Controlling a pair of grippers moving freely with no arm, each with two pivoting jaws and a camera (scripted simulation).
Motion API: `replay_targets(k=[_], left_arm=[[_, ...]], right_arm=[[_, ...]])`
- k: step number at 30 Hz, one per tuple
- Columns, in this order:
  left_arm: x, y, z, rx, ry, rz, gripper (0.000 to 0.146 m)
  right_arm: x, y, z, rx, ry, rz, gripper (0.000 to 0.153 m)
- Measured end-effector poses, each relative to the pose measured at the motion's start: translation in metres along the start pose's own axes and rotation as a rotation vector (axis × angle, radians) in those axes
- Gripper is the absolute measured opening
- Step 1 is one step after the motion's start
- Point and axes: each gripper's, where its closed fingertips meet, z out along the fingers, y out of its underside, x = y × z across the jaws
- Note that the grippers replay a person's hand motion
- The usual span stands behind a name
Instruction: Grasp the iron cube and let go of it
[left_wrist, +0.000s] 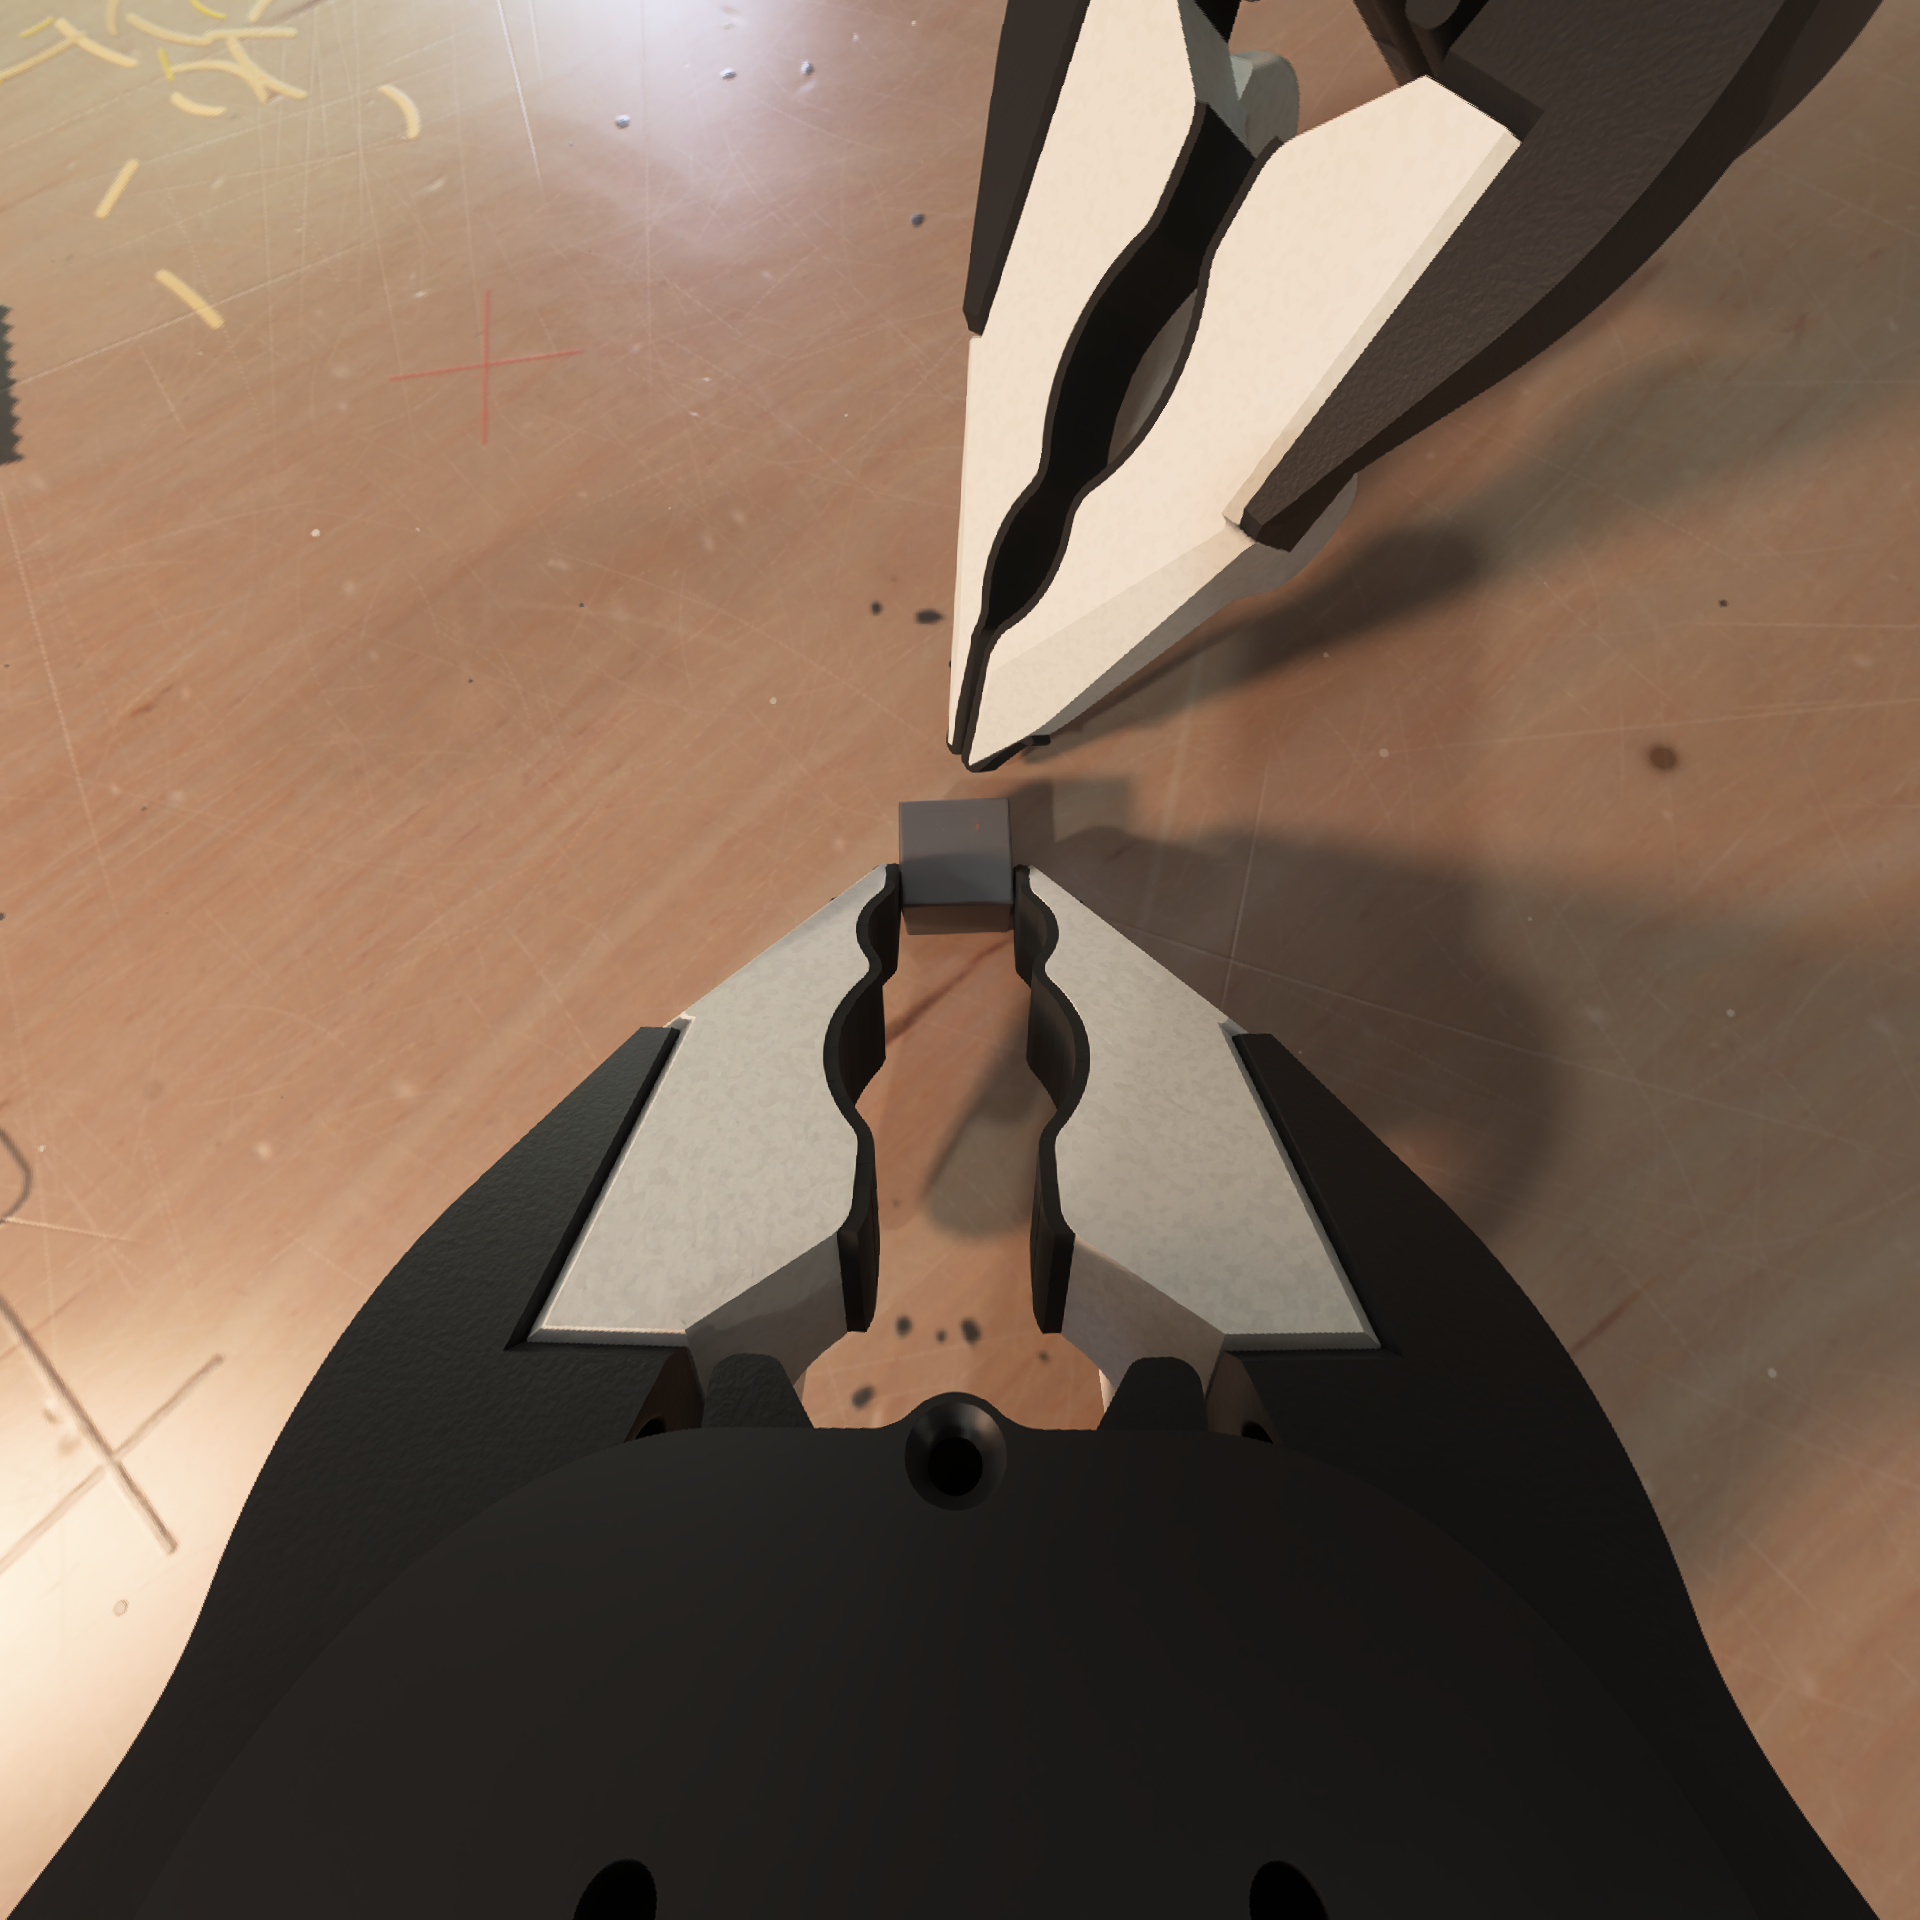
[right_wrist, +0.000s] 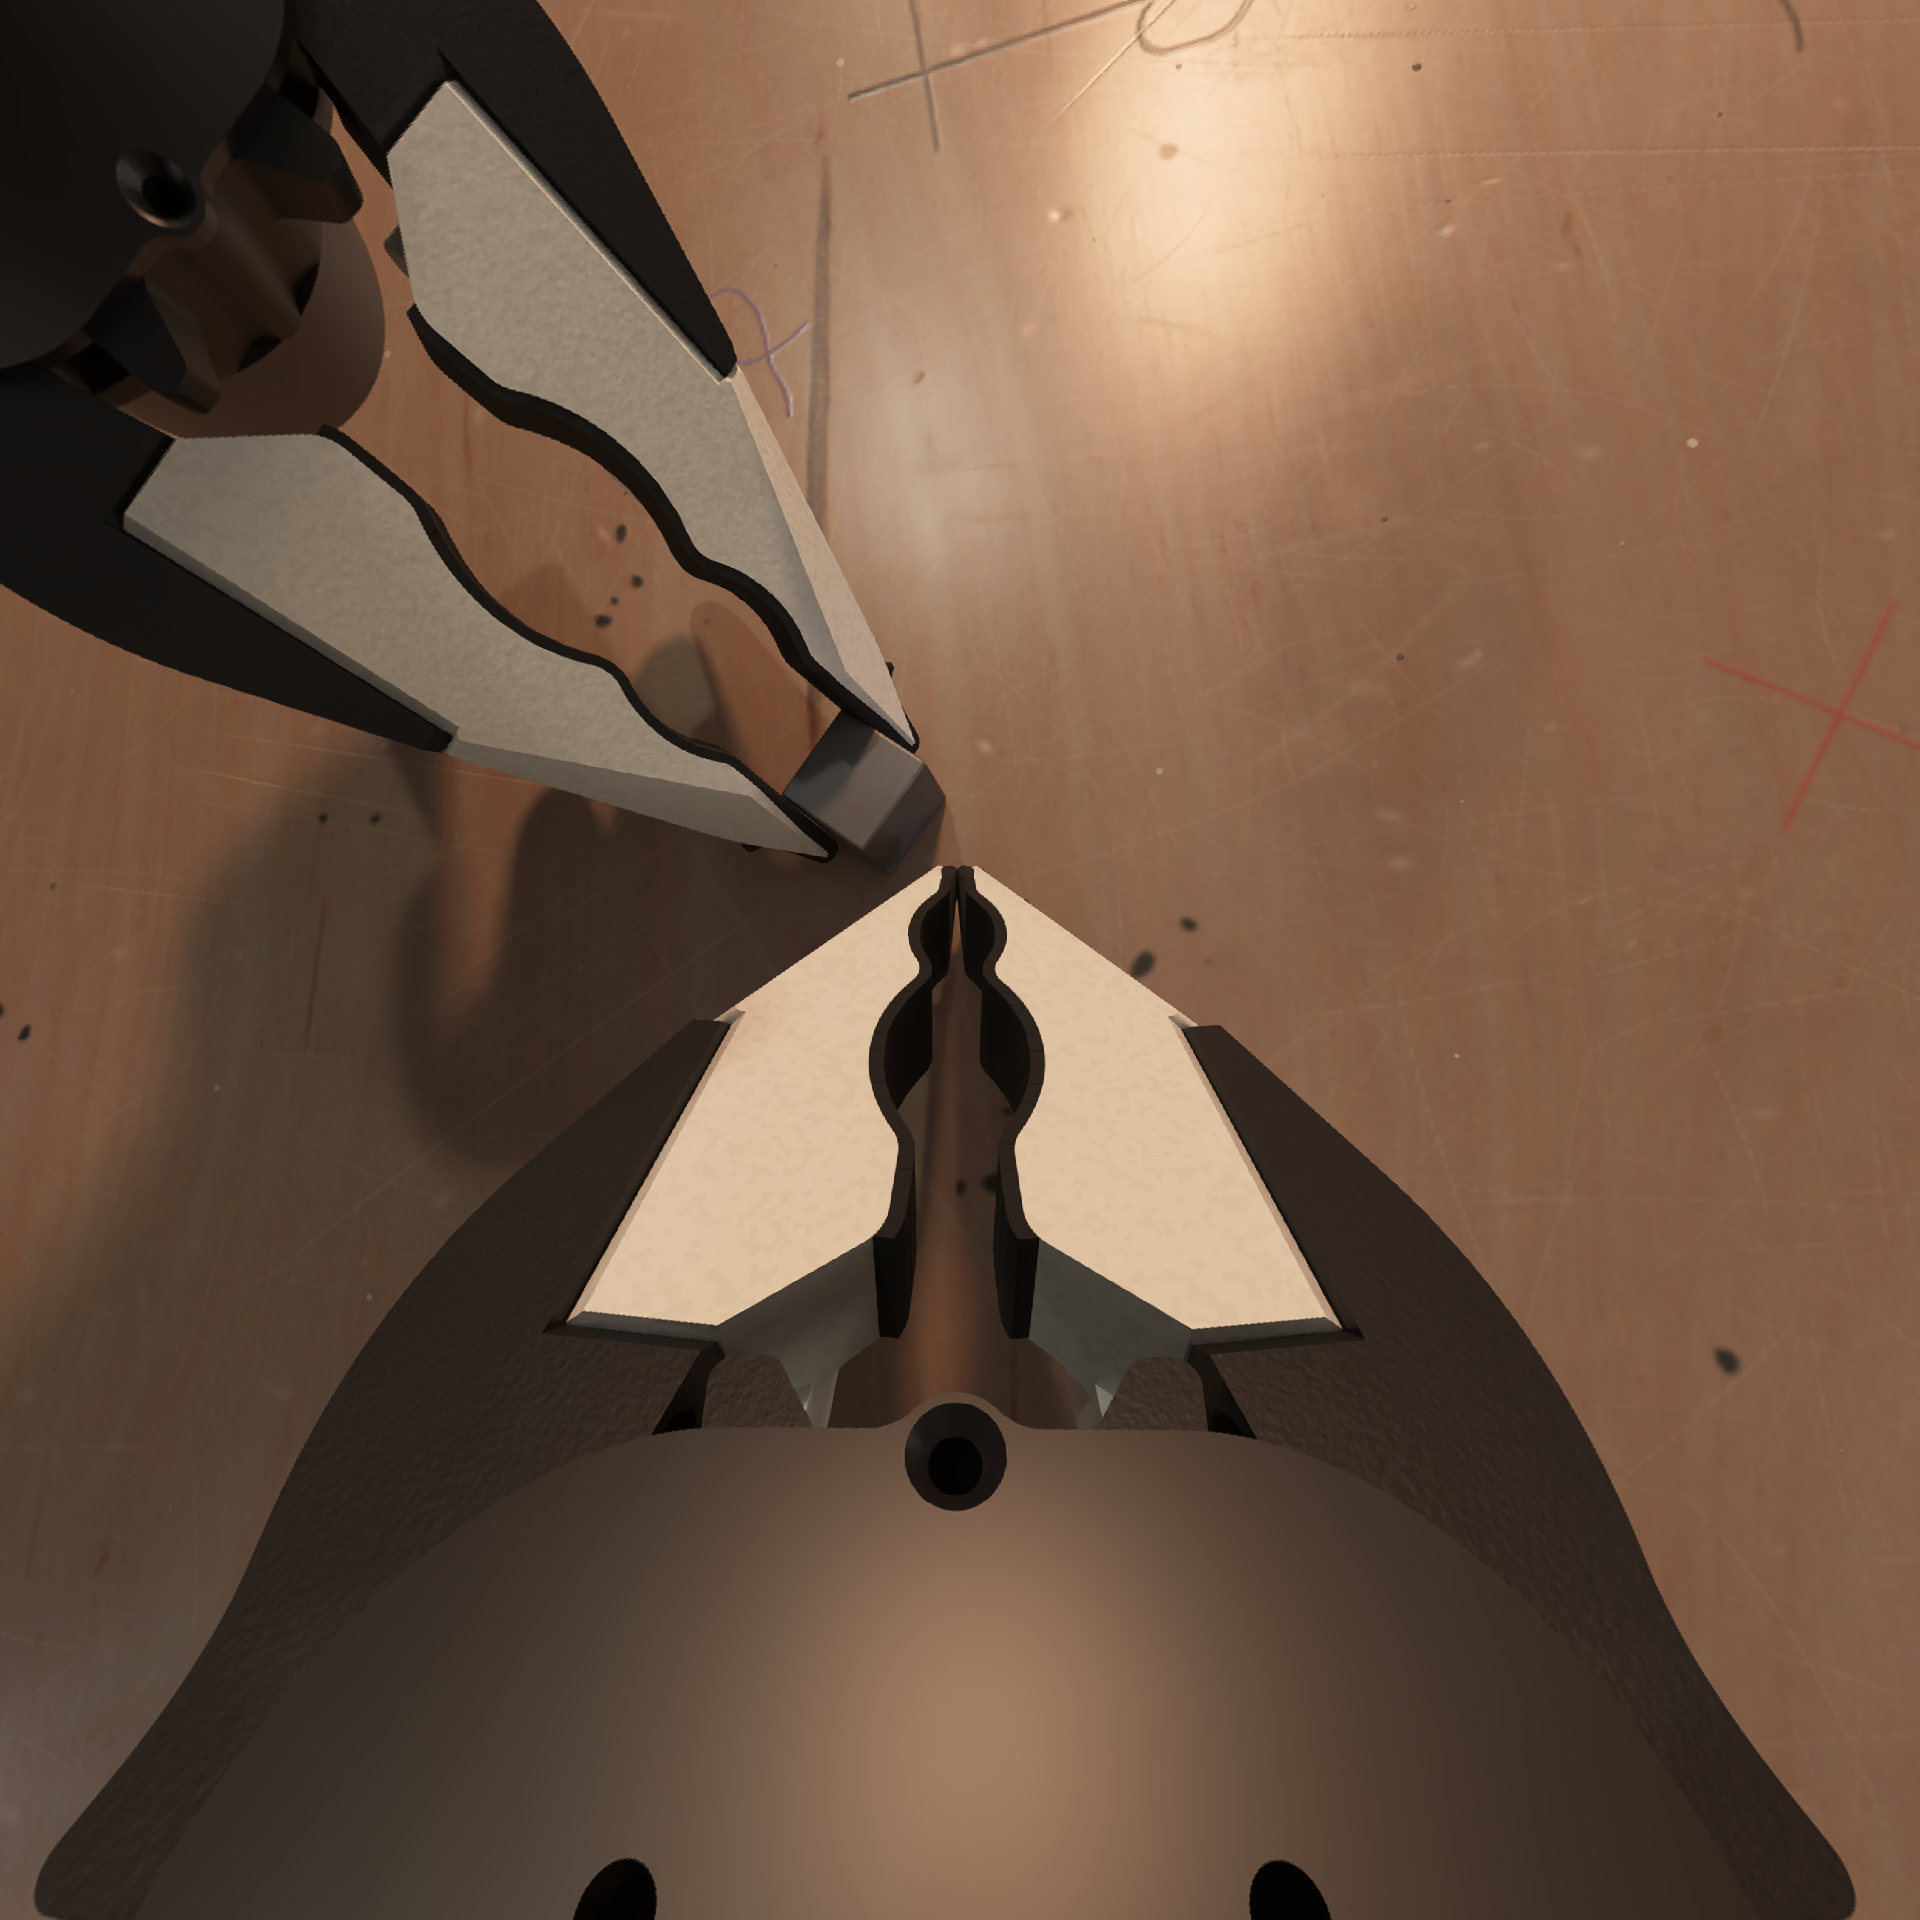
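Observation:
A small grey iron cube sits between the two fingertips of my left gripper, which is shut on it at the copper-coloured tabletop. In the right wrist view the same cube shows clamped at the tips of the left gripper, coming in from the upper left. My right gripper is shut and empty, its tips just short of the cube. In the left wrist view the right gripper points down from the upper right, its tips close above the cube.
The tabletop is scratched and speckled with dark spots. A red cross mark lies to the left, also visible in the right wrist view. Yellow shavings are scattered at the far left. Scratched cross marks lie near the left edge.

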Motion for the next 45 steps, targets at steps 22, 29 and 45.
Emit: replay_targets(k=[22,29,45], left_arm=[[-0.002,-0.004,0.003,0.029,0.003,-0.190,0.021],[0.002,-0.007,0.006,0.039,0.020,-0.190,0.021],[0.001,-0.008,0.006,0.002,0.008,-0.196,0.021]], right_arm=[[0.001,0.001,-0.002,-0.001,-0.008,-0.014,0.000],[0.004,0.001,-0.004,0.012,-0.015,0.022,0.000],[-0.002,-0.012,-0.010,0.079,-0.027,0.004,0.000]])
